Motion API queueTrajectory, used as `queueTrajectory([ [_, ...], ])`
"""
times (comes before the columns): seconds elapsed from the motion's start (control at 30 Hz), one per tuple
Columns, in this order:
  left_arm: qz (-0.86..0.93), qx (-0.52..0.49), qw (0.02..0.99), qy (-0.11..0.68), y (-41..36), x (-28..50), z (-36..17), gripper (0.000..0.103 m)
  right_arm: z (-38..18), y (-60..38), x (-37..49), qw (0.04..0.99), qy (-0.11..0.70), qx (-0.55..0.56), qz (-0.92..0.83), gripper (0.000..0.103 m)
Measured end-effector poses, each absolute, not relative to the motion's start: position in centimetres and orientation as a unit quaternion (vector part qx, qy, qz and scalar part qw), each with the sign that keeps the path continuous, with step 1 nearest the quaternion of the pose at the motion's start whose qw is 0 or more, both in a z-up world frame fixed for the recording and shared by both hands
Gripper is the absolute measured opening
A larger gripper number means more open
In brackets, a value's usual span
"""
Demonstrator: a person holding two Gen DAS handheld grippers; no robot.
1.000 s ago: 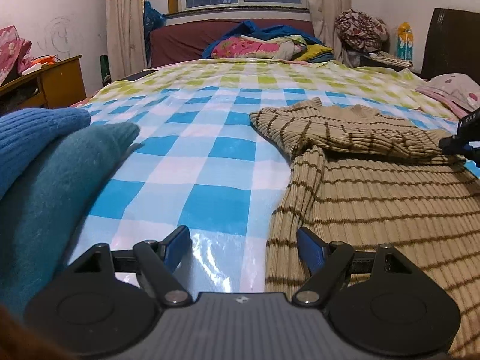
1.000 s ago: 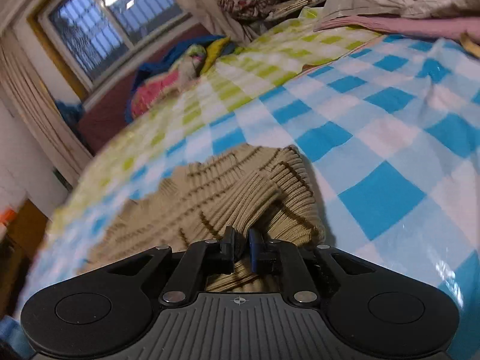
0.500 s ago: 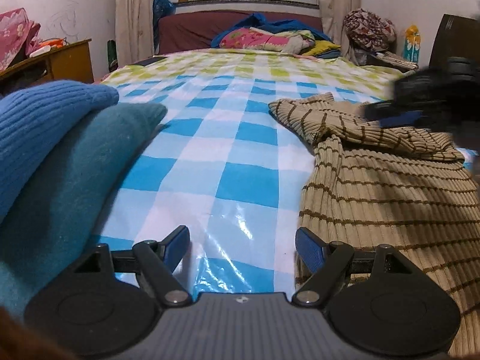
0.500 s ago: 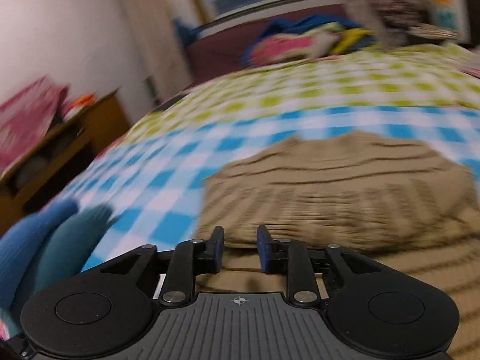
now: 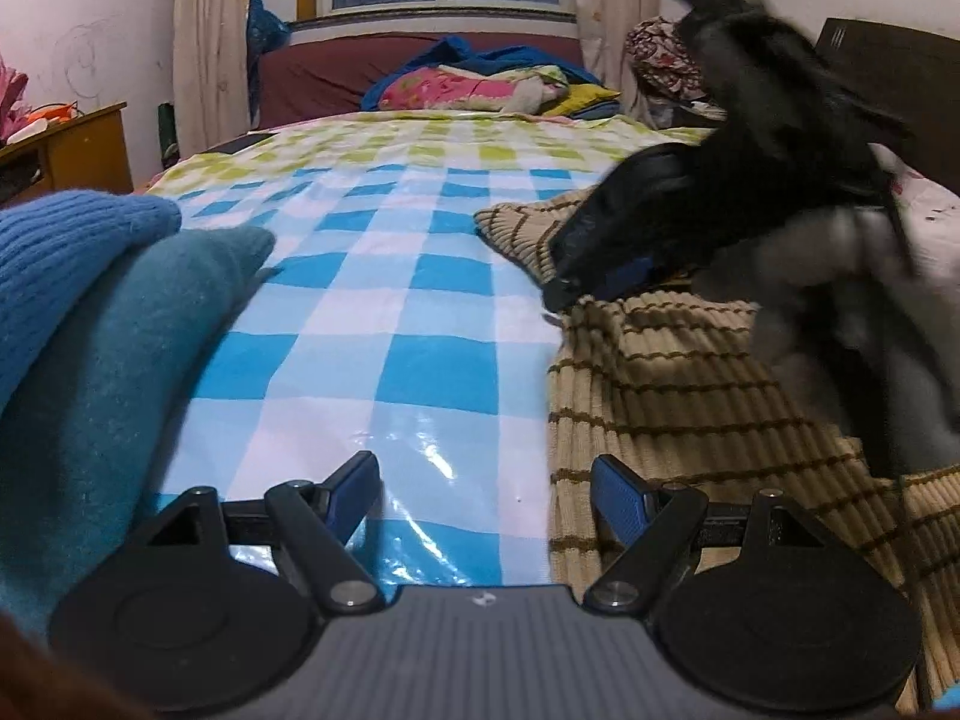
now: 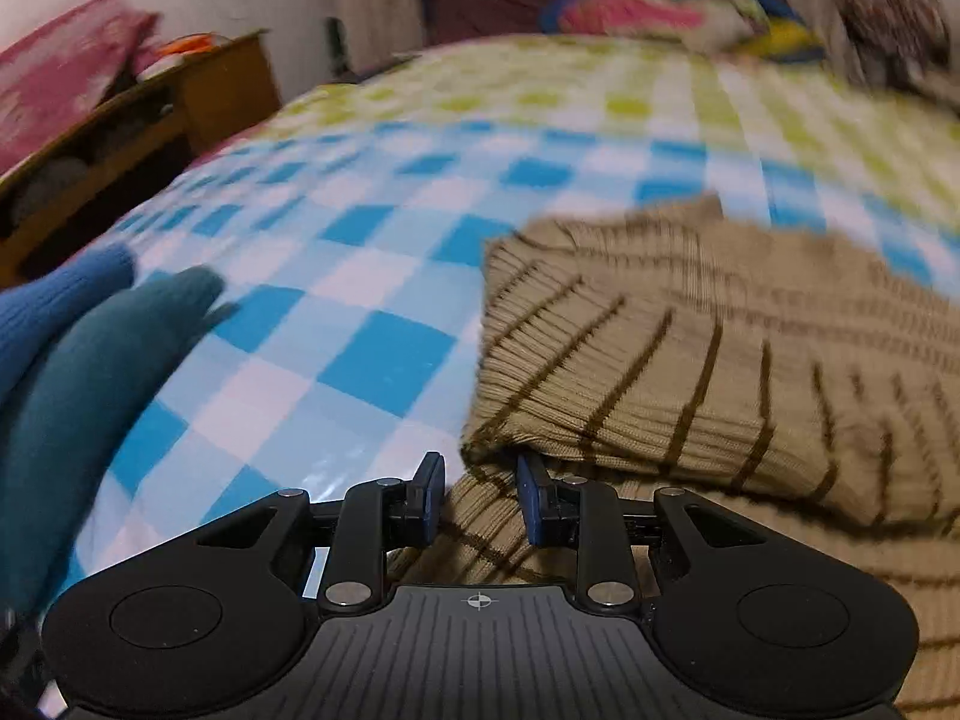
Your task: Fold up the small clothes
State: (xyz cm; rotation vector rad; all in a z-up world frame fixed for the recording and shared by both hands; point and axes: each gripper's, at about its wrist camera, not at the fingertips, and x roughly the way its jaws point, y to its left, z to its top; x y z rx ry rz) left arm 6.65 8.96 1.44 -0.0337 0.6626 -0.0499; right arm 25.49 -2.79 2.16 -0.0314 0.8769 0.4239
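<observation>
A tan sweater with brown stripes (image 5: 690,384) lies on the checked bed sheet (image 5: 384,312), its sleeve folded across the body (image 6: 690,360). My left gripper (image 5: 486,498) is open and empty, low over the sheet at the sweater's left edge. My right gripper (image 6: 480,492) is open a little and holds nothing; it hovers over the sweater by the folded sleeve's cuff. It also shows blurred in the left wrist view (image 5: 606,276), above the sweater.
Folded blue (image 5: 66,246) and teal (image 5: 120,348) knits sit stacked at the left. A wooden cabinet (image 6: 120,138) stands beyond the bed's left side. Bedding (image 5: 474,90) is piled at the headboard, a dark cabinet (image 5: 894,96) at the right.
My right gripper has let go of the sleeve, opened a little and swung left across the sweater. The sleeve now lies folded over the body. My left gripper stays open, hardly moved.
</observation>
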Motion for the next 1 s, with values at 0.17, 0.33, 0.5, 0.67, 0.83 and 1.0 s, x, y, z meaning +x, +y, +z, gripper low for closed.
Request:
queueTrajectory([
  [0.17, -0.032, -0.009, 0.947, 0.32, 8.8, 6.5, 1.5, 0.083, 2.4, -3.0, 27.8, 0.894, 0.408, 0.053, 0.177, 0.026],
  [0.33, -0.027, -0.001, 0.952, 0.306, 8.9, 6.3, 2.0, 0.083, 3.2, -3.8, 28.7, 0.873, 0.397, 0.176, 0.224, 0.012],
  [0.5, -0.034, -0.003, 0.946, 0.322, 8.9, 6.7, 1.1, 0.084, 3.3, -5.3, 29.4, 0.859, 0.38, 0.244, 0.24, 0.016],
  [0.67, -0.043, 0.014, 0.938, 0.344, 8.1, 6.9, 0.2, 0.084, 1.2, -4.3, 29.8, 0.848, 0.436, 0.201, 0.226, 0.032],
  [0.83, -0.039, 0.015, 0.948, 0.316, 8.1, 6.3, 1.1, 0.084, 1.8, -5.6, 27.3, 0.857, 0.422, 0.178, 0.237, 0.037],
  [1.0, -0.051, 0.025, 0.958, 0.28, 7.6, 5.6, 1.8, 0.084, 3.3, -10.4, 23.1, 0.882, 0.39, 0.153, 0.215, 0.037],
])
